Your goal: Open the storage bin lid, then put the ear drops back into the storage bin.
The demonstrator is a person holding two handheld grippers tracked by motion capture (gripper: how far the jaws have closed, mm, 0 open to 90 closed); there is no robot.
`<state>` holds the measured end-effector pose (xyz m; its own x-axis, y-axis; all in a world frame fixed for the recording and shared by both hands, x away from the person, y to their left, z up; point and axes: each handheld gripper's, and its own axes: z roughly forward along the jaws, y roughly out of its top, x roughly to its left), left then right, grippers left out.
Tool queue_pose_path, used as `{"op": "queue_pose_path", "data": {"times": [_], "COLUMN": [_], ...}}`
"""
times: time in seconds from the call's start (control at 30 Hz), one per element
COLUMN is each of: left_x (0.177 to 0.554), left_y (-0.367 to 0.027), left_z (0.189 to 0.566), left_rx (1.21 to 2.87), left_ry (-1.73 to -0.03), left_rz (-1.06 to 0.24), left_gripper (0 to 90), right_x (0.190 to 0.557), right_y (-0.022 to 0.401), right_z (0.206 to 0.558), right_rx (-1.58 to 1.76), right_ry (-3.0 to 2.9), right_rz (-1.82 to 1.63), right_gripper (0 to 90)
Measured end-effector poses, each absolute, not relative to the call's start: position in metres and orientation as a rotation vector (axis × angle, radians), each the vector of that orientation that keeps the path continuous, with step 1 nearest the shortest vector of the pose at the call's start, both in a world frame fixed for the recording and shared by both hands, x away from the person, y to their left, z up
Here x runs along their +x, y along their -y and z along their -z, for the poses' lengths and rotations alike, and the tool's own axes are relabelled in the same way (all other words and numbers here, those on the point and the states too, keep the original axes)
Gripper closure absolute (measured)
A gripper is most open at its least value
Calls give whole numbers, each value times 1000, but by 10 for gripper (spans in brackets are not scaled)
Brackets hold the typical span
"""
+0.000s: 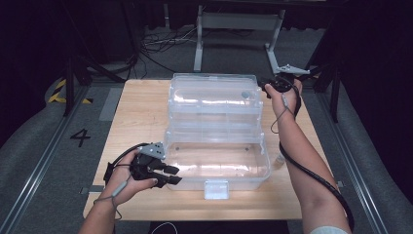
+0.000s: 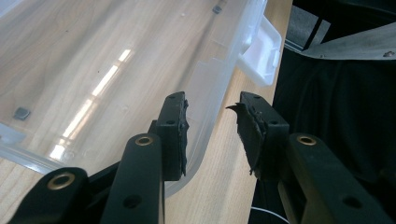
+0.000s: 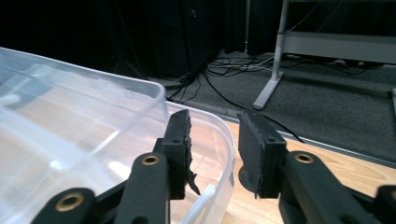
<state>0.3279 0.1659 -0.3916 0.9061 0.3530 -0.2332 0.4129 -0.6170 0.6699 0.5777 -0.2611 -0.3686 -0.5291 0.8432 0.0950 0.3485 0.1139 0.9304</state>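
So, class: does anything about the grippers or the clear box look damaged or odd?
Yes: the pads of the left hand-held gripper look torn and ragged at the edges. The clear box lies open, undamaged.

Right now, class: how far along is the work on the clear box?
Done: the box stands open, its lid tipped up at the back. In hand: nothing is gripped; the left gripper straddles the base's near wall, the right gripper straddles the lid's corner, both open. Left: the box holds nothing yet.

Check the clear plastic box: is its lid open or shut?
Open. The lid stands raised behind the box base, whose inside is uncovered and looks empty, its front latch undone.
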Motion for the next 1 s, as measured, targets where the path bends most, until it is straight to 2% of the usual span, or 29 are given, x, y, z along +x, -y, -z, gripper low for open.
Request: {"op": "queue_pose_path", "data": {"times": [0.1,0.13,0.4,1.0], "left_x": [328,329,331,341], "left_y": [-167,-168,-173,-176], "left_z": [391,391,387,380], "left_rx": [2282,2279,2261,2250], "left_ry": [-539,-545,-570,-583], "left_rz": [100,101,92,69], "left_gripper": [620,614,600,575], "right_x": [575,565,529,466], "right_y": [262,265,279,315], "right_z": [366,358,340,322], "right_rx": [1149,1132,1080,1012], "right_ry": [-1938,-1952,-2003,-2044], "right_rz": [-1415,-1436,-1450,-1433], "right_gripper": [622,596,545,501]}}
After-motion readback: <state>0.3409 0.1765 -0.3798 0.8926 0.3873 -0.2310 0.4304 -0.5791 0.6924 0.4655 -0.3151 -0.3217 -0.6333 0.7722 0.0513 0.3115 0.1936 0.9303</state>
